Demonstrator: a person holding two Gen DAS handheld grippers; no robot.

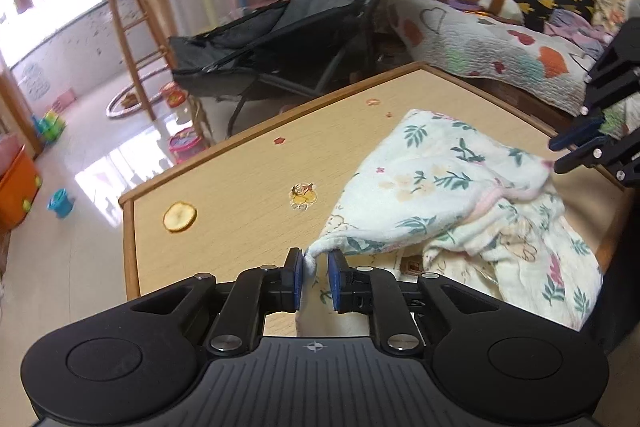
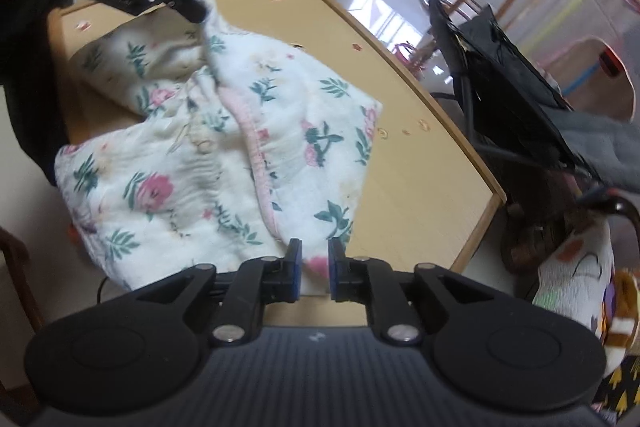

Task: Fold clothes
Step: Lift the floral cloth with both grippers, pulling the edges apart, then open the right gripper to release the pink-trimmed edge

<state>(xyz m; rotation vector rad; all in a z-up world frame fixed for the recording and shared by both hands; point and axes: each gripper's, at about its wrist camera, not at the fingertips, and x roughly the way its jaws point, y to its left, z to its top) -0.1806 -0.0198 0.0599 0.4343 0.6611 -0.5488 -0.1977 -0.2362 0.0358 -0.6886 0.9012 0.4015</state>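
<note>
A white floral garment with pink trim [image 1: 440, 187] [image 2: 200, 167] lies crumpled on the wooden table [image 1: 240, 195] [image 2: 420, 179], partly hanging over its near edge. My left gripper [image 1: 315, 263] [image 2: 200, 7] has one corner of the cloth between its blue pads. That corner rests against the left pad only, with a gap on the other side. My right gripper [image 2: 314, 259] [image 1: 560, 155] has a pink-flowered corner lying loosely between its parted pads. The cloth runs in a raised ridge between the two grippers.
A yellow round sticker [image 1: 179, 216] and smaller stickers mark the tabletop. A grey folding chair [image 1: 304, 27] stands beyond the table. A quilt-covered couch [image 1: 500, 43] is to its right. A wooden stool [image 1: 128, 39], an orange bin [image 1: 16, 195] and toys are on the floor.
</note>
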